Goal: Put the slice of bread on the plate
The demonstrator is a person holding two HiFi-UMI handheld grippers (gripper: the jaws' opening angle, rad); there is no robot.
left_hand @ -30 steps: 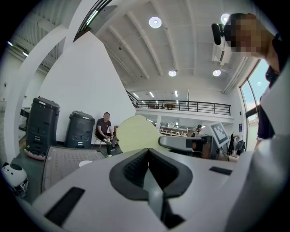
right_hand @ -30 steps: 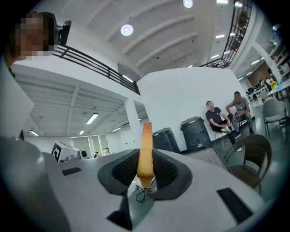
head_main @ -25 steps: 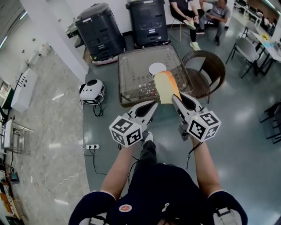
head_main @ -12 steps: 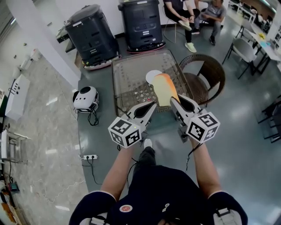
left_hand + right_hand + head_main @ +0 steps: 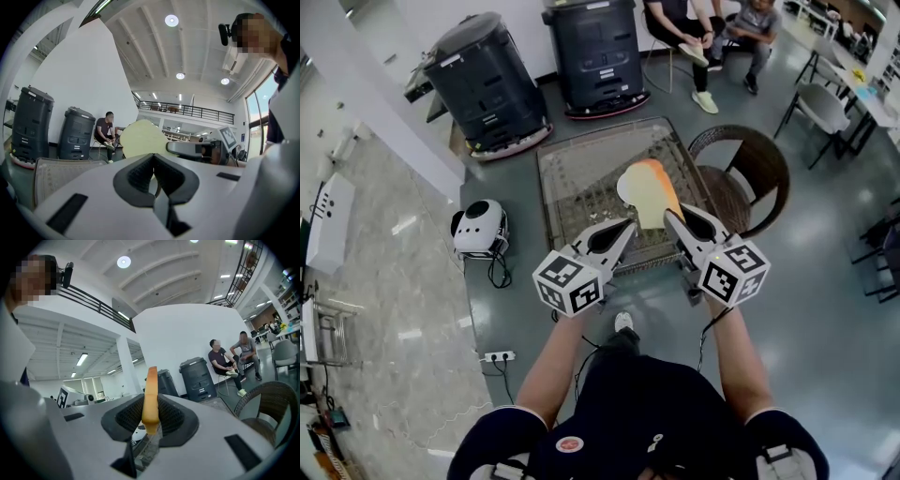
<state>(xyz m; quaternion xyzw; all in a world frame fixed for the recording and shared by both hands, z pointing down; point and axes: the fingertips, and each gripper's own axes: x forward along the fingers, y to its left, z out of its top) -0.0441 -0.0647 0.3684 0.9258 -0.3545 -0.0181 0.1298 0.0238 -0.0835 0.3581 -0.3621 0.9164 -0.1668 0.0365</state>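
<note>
Bread slice [image 5: 654, 195]: 1, clamped on edge in R tool [image 5: 669, 217], held above worktop [image 5: 572, 178]. Plate [image 5: 624, 185]: 1, white, on worktop, partly behind slice. L tool [image 5: 627, 225]: clenched, empty. Black bins [image 5: 483, 80]: 2. Wicker chair [image 5: 750, 169]: 1.

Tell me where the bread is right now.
Head view, centre: the bread is clamped on edge in the right gripper, seen against the right half of the table, with the wicker chair to its right.

Open office hall: mezzanine railing [image 5: 187, 111], desks [image 5: 874, 92], chairs [image 5: 825, 105].
</note>
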